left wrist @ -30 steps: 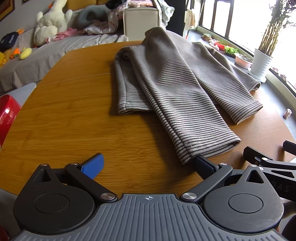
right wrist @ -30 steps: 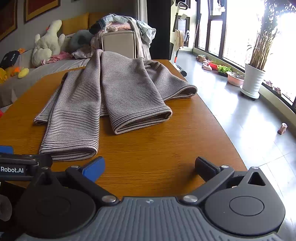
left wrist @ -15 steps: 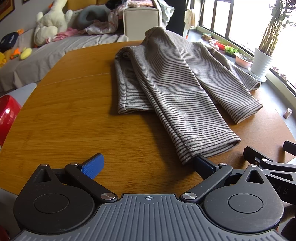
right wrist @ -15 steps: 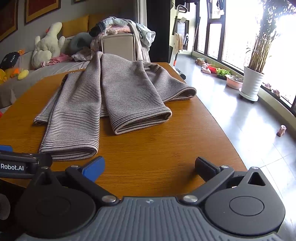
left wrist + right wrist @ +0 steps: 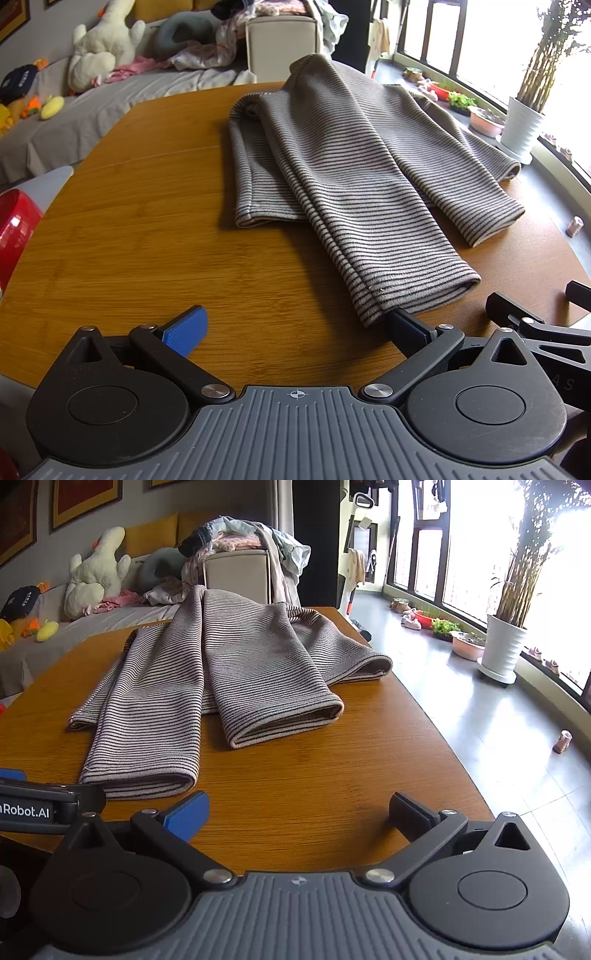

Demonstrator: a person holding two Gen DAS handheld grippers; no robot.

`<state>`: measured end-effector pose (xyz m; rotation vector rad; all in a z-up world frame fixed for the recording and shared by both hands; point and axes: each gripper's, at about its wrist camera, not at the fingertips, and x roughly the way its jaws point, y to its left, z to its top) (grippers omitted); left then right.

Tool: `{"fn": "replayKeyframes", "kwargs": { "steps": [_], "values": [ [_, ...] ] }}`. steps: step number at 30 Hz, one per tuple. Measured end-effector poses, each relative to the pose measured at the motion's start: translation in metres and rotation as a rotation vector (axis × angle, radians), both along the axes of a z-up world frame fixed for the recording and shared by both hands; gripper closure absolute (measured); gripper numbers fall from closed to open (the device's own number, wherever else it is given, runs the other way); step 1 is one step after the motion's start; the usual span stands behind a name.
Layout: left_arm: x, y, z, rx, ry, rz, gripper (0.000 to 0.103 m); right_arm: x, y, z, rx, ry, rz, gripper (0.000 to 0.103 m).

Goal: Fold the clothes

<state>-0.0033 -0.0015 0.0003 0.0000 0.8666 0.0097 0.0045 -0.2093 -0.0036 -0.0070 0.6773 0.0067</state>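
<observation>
Lying on one table (image 5: 147, 236): one striped garment (image 5: 351, 177).

Grey striped trousers (image 5: 354, 173) — dark thin stripes, legs splayed toward near edge, flat on wooden table (image 5: 147, 229).

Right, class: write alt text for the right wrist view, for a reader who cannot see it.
A striped grey garment lies partly folded on a wooden table, its two tube-shaped ends pointing toward the camera. The right gripper hovers open at the table's near edge, holding nothing. A white potted plant stands by bright windows.
</observation>
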Motion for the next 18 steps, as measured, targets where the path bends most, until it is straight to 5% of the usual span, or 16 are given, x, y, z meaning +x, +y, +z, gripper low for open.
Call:
{"fn": "replayKeyframes", "kwargs": {
  "steps": [18],
  "values": [
    [-0.0007,0.0003,0.0000,-0.001,-0.001,0.000,0.000,-0.0010,0.0004,0.0000,-0.002,-0.008,0.008,0.000]
  ]
}}
